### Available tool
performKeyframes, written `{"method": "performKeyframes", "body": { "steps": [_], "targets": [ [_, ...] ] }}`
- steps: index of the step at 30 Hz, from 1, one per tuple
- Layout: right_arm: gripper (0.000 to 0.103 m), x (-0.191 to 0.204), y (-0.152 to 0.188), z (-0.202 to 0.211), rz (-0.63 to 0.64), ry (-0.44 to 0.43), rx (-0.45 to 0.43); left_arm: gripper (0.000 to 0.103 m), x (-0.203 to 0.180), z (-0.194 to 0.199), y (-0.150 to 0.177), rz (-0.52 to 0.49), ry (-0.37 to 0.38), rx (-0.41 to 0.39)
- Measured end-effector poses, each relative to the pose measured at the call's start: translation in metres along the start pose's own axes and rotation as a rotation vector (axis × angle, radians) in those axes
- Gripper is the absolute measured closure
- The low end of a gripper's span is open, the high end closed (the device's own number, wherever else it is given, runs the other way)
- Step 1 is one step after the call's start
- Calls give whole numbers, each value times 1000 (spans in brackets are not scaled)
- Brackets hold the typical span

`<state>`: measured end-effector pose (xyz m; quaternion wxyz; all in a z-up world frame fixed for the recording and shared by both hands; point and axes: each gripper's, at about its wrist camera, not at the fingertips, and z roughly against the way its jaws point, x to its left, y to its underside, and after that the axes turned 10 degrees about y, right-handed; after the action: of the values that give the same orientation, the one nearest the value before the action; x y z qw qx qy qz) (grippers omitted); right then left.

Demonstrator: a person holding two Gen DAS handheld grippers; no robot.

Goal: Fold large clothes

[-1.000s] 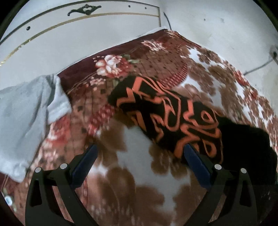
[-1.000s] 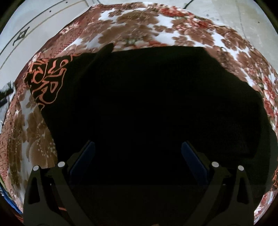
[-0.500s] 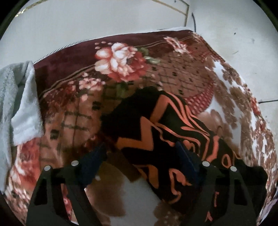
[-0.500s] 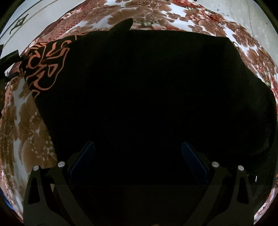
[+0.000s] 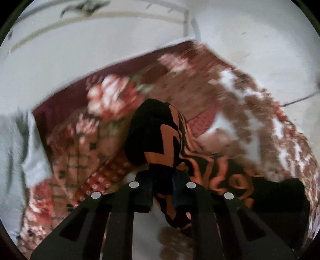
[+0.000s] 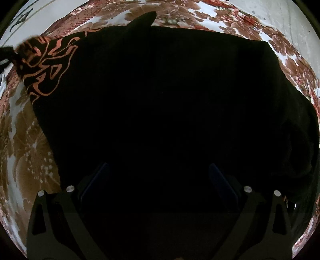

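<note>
A large black garment (image 6: 170, 104) lies spread on a floral blanket (image 6: 30, 144). One sleeve (image 5: 160, 136) carries an orange pattern. My left gripper (image 5: 162, 188) is shut on that sleeve near its end and holds it lifted, with the cuff standing up above the fingers. In the right wrist view the patterned sleeve (image 6: 46, 66) is pulled toward the upper left. My right gripper (image 6: 158, 184) is open and hovers low over the black body of the garment, with nothing between its fingers.
A grey and white cloth (image 5: 18, 156) lies at the blanket's left edge. The blanket (image 5: 250, 112) covers a bed against a white wall with gold trim (image 5: 100, 16). A pale floor (image 5: 260, 40) lies to the right.
My left gripper has closed on the patterned sleeve and lifted it off the blanket. My right gripper stays open and has come lower over the black fabric.
</note>
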<state>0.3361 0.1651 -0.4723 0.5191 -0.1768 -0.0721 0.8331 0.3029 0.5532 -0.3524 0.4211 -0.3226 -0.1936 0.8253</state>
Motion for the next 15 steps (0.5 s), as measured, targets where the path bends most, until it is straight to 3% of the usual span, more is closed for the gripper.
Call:
{"method": "performKeyframes", "body": {
  "steps": [3, 8, 15],
  "targets": [
    [5, 1, 0, -1, -2, 9, 2, 91, -40, 31, -8, -42, 66, -34],
    [5, 2, 3, -1, -2, 17, -21, 92, -111, 61, -10, 8, 244, -23],
    [5, 2, 9, 0, -17, 34, -57, 92, -273, 71, 40, -103, 454, 2]
  ]
}}
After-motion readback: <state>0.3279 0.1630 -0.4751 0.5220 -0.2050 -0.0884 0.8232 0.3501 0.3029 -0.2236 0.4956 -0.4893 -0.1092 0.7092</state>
